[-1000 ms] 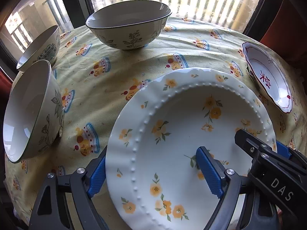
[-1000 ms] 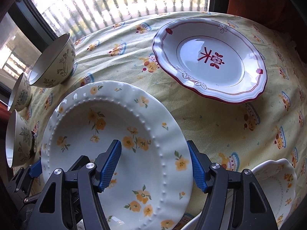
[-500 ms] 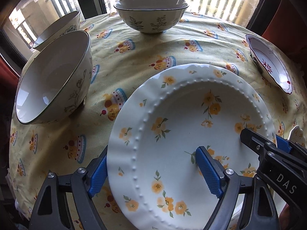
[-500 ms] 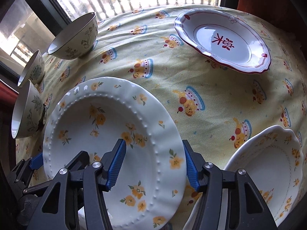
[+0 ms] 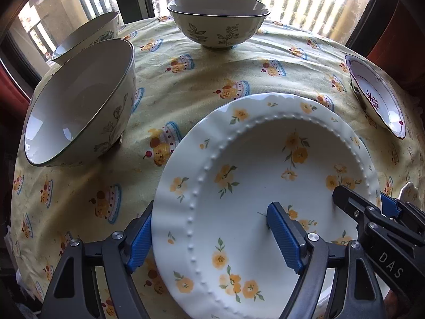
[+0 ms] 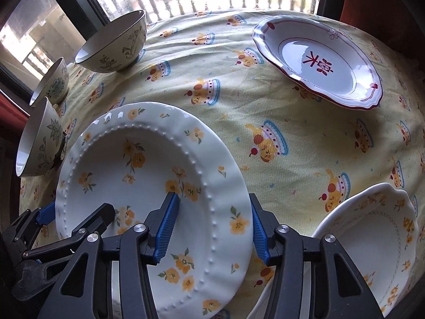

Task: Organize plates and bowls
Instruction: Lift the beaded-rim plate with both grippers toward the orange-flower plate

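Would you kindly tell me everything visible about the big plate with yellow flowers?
The yellow-flowered plate looks like glossy white ceramic, round, with a wavy edge and a beaded ring around its well. It sits over the patterned tablecloth, upright. The left gripper and the right gripper each straddle an opposite rim, jaws closing; whether the pads press it is unclear.

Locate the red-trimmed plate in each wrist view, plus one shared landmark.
Left wrist: red-trimmed plate sits at the far right edge, seen edge-on and squeezed by the lens.
Right wrist: same plate sits upper right, seen nearly face-on with its red centre mark clear.
Shared landmark: the yellow-flower plate, low in both views, with both tools astride its rim.
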Tool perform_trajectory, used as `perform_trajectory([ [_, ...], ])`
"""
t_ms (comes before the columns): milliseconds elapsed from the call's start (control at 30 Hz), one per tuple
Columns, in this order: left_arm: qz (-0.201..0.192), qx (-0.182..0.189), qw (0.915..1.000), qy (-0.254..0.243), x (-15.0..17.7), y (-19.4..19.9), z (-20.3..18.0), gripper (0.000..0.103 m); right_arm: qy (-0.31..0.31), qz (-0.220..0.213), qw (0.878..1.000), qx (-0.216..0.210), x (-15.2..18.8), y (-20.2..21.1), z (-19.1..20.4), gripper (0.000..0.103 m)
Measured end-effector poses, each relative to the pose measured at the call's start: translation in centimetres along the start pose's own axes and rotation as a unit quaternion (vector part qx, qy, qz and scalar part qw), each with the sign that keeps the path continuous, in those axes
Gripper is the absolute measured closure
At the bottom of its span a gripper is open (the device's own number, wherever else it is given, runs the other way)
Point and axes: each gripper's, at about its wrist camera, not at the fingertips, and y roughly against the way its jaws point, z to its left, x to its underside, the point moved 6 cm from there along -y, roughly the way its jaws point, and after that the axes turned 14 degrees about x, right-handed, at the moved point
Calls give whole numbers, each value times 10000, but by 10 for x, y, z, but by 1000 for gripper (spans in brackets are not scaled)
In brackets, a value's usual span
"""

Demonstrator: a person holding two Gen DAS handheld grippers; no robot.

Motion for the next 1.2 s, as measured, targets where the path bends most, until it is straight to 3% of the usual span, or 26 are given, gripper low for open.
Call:
perform_trajectory([
  [233,55,58,9998,169,-2,2,3,24,66,25,9999,73,-2,-2,2,45],
  [367,21,24,10000,16,1,13,2,24,226,-30,9995,222,3,6,7,45],
  [433,17,183,9998,24,4,20,2,24,208,-24,9996,215,7,11,7,45],
  [867,-82,613,9966,-548,22,62,-11,24,-309,-179,9974,619,44,63,2,45],
  [1200,-213,688,9919,-1042,38,84,-26,24,-981,-267,9930,597,79,91,-6,45],
])
